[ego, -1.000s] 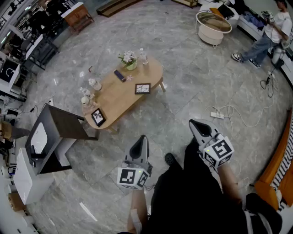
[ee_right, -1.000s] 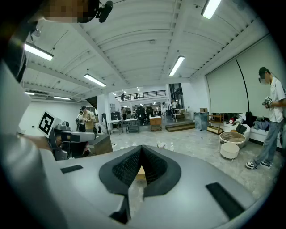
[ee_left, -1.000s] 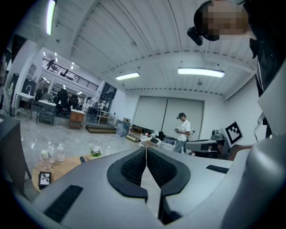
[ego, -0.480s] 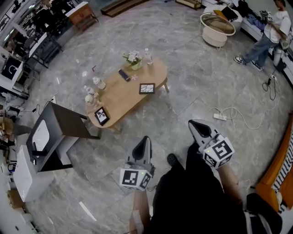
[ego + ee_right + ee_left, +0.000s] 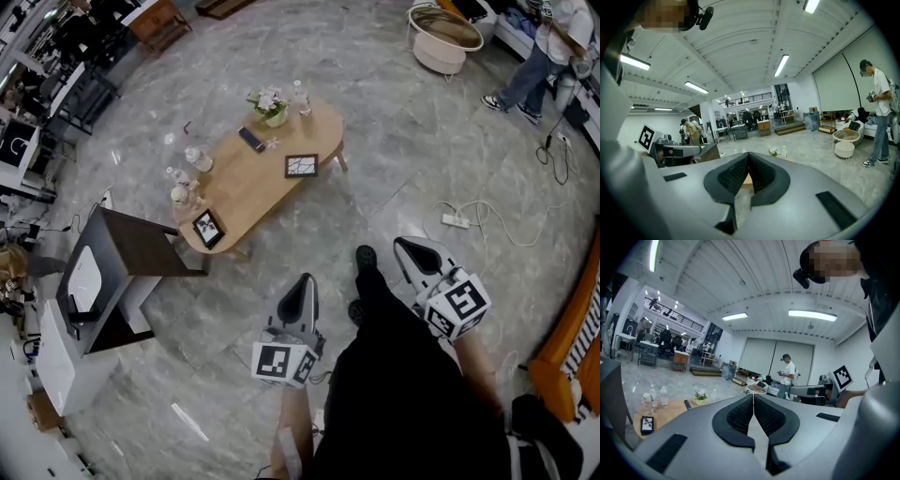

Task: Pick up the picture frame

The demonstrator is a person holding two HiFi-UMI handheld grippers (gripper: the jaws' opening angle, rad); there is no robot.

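Observation:
An oval wooden coffee table (image 5: 253, 187) stands on the marble floor ahead. Two black picture frames lie on it: one (image 5: 301, 166) near its right side, another (image 5: 207, 228) at its near left end, also seen in the left gripper view (image 5: 646, 424). My left gripper (image 5: 304, 283) is shut and empty, well short of the table. My right gripper (image 5: 406, 246) is shut too, holding nothing, off to the right of the table. Both are carried roughly level above the floor, on either side of the person's dark trouser legs.
On the table are a flower pot (image 5: 270, 104), bottles (image 5: 197, 157) and a remote (image 5: 250, 140). A dark side table (image 5: 131, 249) with a white box stands left. A power strip and cable (image 5: 457, 221) lie on the floor right. A round white table (image 5: 444, 37) and a person (image 5: 536, 52) are far right.
The view has shifted forward slightly: the table sits a little higher and nearer, and a foot has stepped forward between the grippers. Both grippers stay shut and hardly move.

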